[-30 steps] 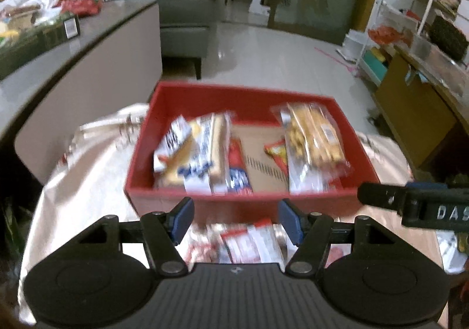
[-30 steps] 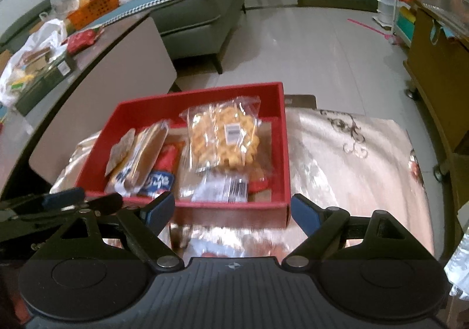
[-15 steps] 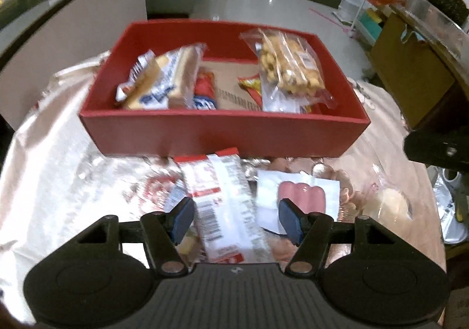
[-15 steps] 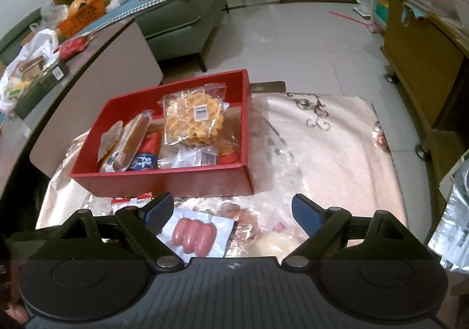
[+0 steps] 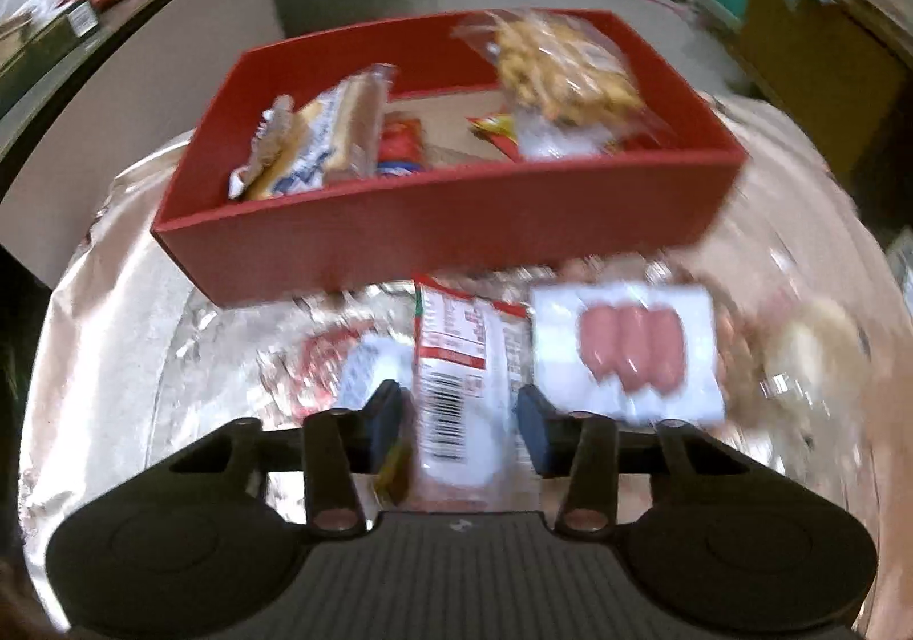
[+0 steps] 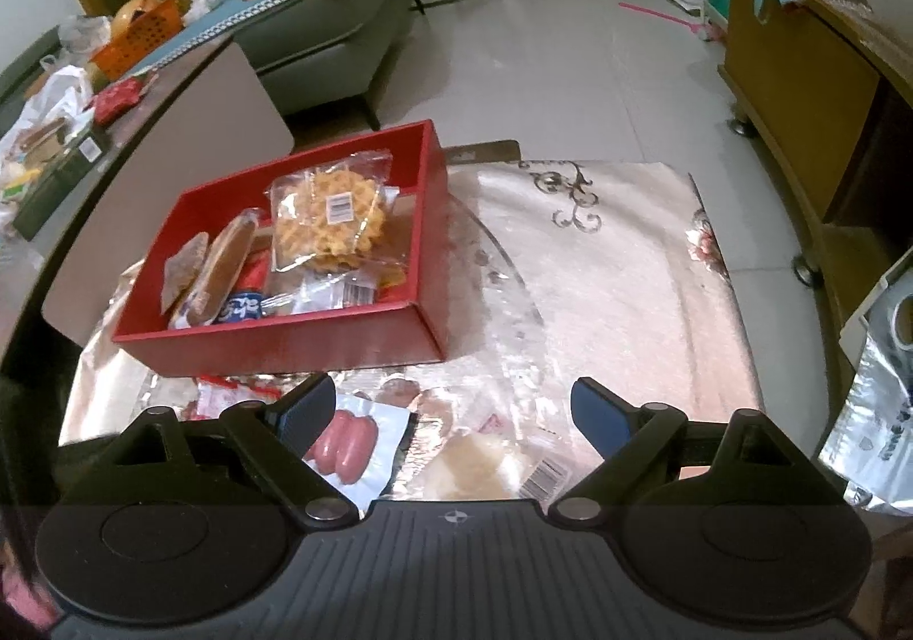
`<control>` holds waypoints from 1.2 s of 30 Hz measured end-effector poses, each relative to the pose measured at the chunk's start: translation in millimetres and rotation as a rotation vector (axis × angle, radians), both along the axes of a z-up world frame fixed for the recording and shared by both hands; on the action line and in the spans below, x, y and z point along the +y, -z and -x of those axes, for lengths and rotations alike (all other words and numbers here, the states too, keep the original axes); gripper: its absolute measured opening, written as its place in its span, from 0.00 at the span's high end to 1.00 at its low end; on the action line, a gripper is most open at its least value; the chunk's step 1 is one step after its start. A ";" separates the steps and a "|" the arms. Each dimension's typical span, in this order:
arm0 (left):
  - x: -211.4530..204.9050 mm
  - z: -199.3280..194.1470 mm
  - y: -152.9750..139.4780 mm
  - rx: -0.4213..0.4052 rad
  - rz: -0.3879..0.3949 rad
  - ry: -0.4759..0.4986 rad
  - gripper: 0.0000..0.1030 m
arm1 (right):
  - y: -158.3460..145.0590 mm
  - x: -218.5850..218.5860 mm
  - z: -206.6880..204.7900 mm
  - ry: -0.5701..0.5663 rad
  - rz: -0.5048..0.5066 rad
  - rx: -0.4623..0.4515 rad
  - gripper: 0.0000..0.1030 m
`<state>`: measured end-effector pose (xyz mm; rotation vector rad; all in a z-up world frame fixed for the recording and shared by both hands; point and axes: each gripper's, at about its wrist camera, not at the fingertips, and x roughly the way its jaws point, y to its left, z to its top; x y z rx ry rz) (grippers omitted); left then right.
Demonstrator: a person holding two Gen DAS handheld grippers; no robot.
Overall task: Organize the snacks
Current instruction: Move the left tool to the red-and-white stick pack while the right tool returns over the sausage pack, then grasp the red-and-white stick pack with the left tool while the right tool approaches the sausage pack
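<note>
**Snack table under a shiny cloth**

A low table (image 6: 627,298) carries everything, covered by a glossy pale pink cloth with grey scroll embroidery (image 6: 570,201) at its far right. On the cloth, towards the far left, sits a red rectangular cardboard box (image 6: 285,340). Just near of the box lie loose packets: a white pouch showing three pink sausages (image 5: 627,349), a long red-and-white wrapper with a barcode (image 5: 456,377) beside it on the left, and a clear packet holding a pale round cake (image 6: 485,463) to the right.
</note>
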<state>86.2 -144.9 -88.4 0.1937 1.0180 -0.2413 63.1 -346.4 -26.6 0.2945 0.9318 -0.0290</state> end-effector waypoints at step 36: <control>68.0 67.0 -10.6 0.146 0.122 0.093 0.62 | 38.7 97.7 -33.8 -0.424 0.125 0.135 0.09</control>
